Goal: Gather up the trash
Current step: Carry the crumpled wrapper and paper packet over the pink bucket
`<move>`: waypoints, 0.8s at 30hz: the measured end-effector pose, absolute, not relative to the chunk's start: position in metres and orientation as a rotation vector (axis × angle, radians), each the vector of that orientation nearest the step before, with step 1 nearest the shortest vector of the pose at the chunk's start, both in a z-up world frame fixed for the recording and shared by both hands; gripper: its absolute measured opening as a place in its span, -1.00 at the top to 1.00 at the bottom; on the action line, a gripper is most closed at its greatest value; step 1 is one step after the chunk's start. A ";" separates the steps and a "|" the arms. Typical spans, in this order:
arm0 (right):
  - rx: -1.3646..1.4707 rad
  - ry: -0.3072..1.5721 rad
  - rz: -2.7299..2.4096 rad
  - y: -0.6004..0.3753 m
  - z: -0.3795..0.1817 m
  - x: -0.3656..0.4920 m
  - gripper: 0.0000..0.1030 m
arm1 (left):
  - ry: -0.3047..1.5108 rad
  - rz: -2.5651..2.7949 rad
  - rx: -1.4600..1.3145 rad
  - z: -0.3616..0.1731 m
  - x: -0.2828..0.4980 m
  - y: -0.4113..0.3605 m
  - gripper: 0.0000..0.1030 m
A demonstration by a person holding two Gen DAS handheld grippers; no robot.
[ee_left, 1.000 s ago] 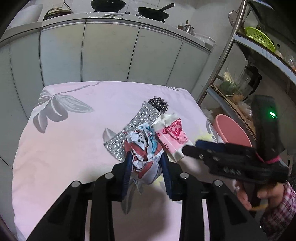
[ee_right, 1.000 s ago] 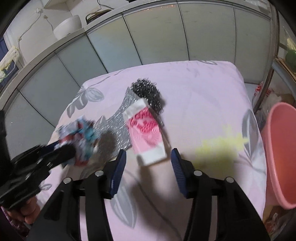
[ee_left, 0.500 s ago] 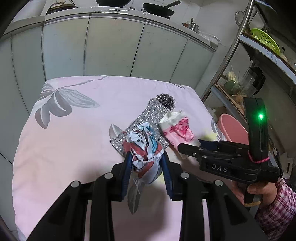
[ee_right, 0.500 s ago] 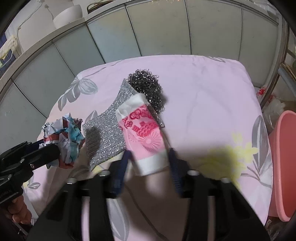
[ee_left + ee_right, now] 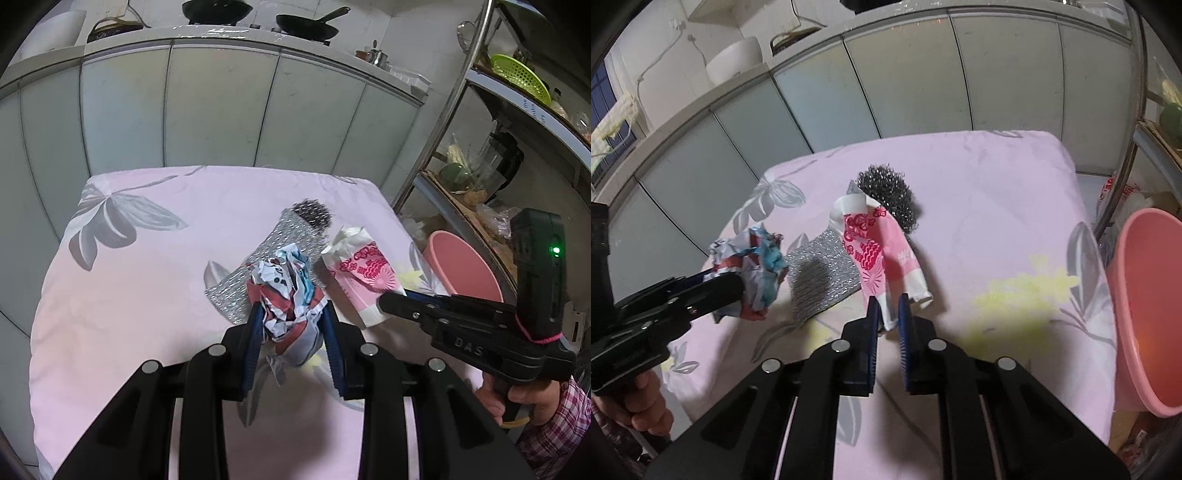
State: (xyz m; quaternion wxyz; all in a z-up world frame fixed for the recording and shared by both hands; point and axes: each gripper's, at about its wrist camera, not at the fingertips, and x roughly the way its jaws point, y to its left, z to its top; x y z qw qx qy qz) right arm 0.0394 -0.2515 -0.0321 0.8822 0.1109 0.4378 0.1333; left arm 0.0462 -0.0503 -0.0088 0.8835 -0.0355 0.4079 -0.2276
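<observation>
Both jaws clamp trash (left gripper crumpled paper, right gripper pink packet), beside scouring pad and pink bin.

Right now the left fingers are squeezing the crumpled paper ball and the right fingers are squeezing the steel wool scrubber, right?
Not quite. The right gripper pinches the pink paper bag, not the steel wool scrubber, which lies untouched on the cloth behind it, as the right wrist view shows. The left gripper does squeeze the crumpled paper ball.

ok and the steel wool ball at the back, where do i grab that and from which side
Probably across the round middle of the steel wool ball, coming from above. It sits on the far end of the silver scouring cloth, with the pink paper packet in front, so a low approach from the near side looks blocked.
</observation>
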 end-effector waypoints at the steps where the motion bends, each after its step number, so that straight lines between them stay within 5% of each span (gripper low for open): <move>1: 0.234 0.908 0.277 -0.252 -0.030 0.036 0.79 | 0.843 -0.480 -0.072 -0.007 0.045 -0.053 0.40; 24: 0.333 0.794 0.008 -0.368 0.005 -0.030 0.79 | 0.748 -0.715 0.037 0.030 0.028 -0.167 0.40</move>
